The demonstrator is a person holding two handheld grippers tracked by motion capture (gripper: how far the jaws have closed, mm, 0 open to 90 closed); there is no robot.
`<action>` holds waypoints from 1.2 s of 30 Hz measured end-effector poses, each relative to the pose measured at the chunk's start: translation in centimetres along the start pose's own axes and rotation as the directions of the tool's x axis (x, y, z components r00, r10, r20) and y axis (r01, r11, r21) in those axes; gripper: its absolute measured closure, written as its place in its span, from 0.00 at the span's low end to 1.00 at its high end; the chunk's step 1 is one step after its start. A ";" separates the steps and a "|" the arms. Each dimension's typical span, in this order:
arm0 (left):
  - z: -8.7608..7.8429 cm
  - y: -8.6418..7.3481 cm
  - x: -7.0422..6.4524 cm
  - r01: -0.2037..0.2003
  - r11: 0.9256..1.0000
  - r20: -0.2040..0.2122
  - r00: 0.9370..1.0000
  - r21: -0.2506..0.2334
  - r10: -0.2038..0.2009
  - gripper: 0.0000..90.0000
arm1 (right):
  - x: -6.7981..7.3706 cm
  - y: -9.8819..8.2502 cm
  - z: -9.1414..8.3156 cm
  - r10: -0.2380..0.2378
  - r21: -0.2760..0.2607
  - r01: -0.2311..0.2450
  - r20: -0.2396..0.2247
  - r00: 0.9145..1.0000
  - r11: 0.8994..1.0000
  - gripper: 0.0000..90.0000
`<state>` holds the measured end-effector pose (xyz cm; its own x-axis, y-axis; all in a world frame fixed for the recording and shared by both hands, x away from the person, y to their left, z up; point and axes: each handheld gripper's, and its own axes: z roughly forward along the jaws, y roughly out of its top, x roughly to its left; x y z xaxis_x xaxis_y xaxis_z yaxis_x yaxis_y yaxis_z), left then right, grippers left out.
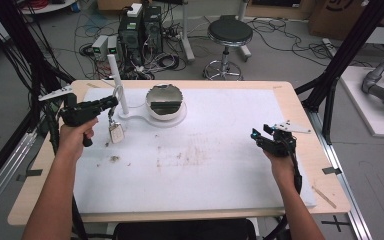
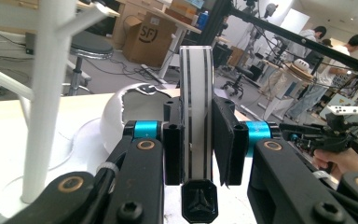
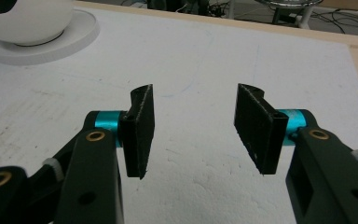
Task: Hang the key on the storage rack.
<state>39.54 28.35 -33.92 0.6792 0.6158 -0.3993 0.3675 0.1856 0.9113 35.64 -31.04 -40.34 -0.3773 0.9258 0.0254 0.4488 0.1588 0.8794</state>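
Observation:
My left gripper is shut on a white strap with black stripes, which stands upright between its pads. From the strap a pale square tag hangs down to the white mat; whether it touches I cannot tell. Just beside this gripper rises a white branched post. The post shares a flat base with a round white bowl. My right gripper is held low over the mat at the right, open, with nothing between its pads.
The wooden table shows around the mat. Crumbs and brown stains mark the mat's middle left. Black frame posts stand at both table sides. Behind the table are a stool, computer cases and floor cables.

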 end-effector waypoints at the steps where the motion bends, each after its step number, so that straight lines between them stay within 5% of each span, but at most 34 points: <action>1: -0.1 0.3 0.2 0.006 1.000 0.004 1.000 -0.004 -0.005 0.83 | 0.0 0.0 0.0 -0.003 0.001 0.003 -0.001 1.000 1.000 0.54; 17: -0.2 2.6 3.4 0.105 0.994 0.003 0.994 -0.022 -0.105 0.83 | 0.2 -0.1 0.1 -0.013 0.006 0.013 -0.005 1.000 1.000 0.54; 26: 0.4 2.4 3.9 0.132 0.991 0.039 0.991 -0.011 -0.132 0.83 | 0.3 -0.2 0.2 -0.013 0.012 0.013 -0.002 1.000 1.000 0.54; 36: 1.1 1.9 4.9 0.162 0.987 0.017 0.987 -0.017 -0.162 0.83 | 0.3 -0.2 0.3 -0.018 0.011 0.018 -0.003 1.000 1.000 0.54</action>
<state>44.31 30.90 -34.23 0.6216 0.5642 -0.5435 0.4621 0.2962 0.8359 35.67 -30.69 -40.59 -0.3879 0.9216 0.0115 0.4513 0.1790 0.8742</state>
